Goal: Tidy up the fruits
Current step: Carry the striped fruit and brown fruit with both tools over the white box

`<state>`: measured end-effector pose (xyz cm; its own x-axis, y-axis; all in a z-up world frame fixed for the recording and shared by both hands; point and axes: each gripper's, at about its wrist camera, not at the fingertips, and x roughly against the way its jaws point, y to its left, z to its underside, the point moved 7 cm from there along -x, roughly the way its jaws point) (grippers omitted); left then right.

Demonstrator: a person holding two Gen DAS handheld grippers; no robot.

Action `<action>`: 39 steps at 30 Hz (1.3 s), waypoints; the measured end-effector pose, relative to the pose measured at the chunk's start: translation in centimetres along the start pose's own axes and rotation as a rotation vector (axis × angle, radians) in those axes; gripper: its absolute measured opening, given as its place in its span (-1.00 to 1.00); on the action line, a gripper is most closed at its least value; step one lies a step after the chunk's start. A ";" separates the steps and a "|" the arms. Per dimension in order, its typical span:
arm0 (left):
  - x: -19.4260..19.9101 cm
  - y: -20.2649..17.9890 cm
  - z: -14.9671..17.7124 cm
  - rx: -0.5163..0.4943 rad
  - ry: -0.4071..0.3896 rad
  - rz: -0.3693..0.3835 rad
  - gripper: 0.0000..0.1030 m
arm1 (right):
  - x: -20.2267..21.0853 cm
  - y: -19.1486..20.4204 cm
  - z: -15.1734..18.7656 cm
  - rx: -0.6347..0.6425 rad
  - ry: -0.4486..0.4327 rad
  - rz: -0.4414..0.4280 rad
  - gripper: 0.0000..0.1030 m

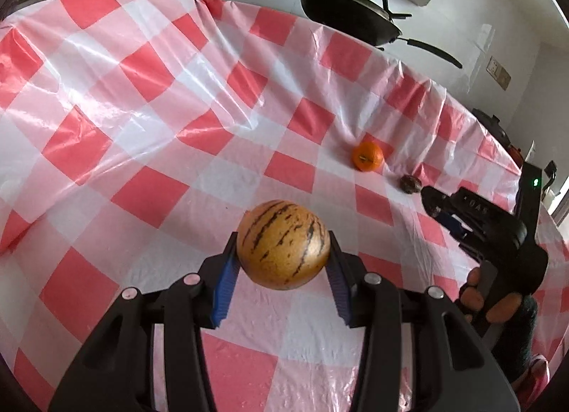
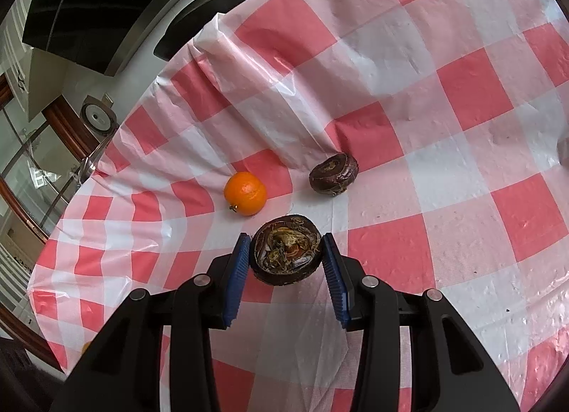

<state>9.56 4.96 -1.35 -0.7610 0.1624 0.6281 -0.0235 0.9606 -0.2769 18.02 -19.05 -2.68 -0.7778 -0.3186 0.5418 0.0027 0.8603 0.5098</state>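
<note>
Fruits lie on and above a red-and-white checked cloth (image 1: pixel 142 127) that covers the table. In the left wrist view, the left gripper (image 1: pixel 283 259) comes in from 6 o'clock and its blue pads (image 1: pixel 224 284) press on either side of a round tan melon (image 1: pixel 283 250) with dark broken stripes; the jaws stand partly apart, closed on the melon's width, and the melon sits between the pad tips, clear of the cloth. At about 2 o'clock from the melon, well apart from it, an orange (image 1: pixel 367 156) rests on the cloth. Just beyond the orange toward 4 o'clock lies a small dark brown fruit (image 1: pixel 410 184). Near that fruit, the right gripper (image 1: pixel 435 207) reaches in from the frame's 4 o'clock edge, with a gloved hand (image 1: pixel 494 301) around its grip. A black pan (image 1: pixel 350 15) sits past the table's far edge at 1 o'clock.

In the right wrist view, the right gripper (image 2: pixel 286 252) holds a dark brown fruit, a flat round one with a withered, fibrous face (image 2: pixel 285 249) turned to the camera; the blue pads (image 2: pixel 237 269) touch its two sides, jaws narrowly apart on it. A second dark fruit (image 2: pixel 333 173) of the same kind lies on the cloth at 1 o'clock from the held one, near but not touching. The orange (image 2: pixel 245 193) lies at 11 o'clock from the held fruit, beside the second dark fruit with a gap between them. A fold of cloth rises behind both.
</note>
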 end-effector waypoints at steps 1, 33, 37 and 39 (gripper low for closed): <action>-0.1 0.0 0.0 -0.002 -0.001 -0.002 -0.10 | 0.4 0.0 0.0 0.001 -0.019 0.004 -0.20; 23.9 17.1 8.4 0.079 -0.245 -0.204 -0.10 | 17.5 17.7 23.4 0.444 0.086 -0.241 -0.20; 26.8 20.9 9.5 0.117 -0.262 -0.252 -0.10 | 18.8 21.4 26.5 0.549 0.116 -0.291 -0.20; 27.9 22.5 10.0 0.139 -0.268 -0.273 -0.10 | 19.6 23.5 28.6 0.621 0.132 -0.324 -0.20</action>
<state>-18.68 28.80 2.64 -0.8564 -0.1762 0.4853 -0.3213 0.9176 -0.2339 -15.11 6.32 0.85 -0.5958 -0.6085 0.5241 -0.6050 0.7693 0.2054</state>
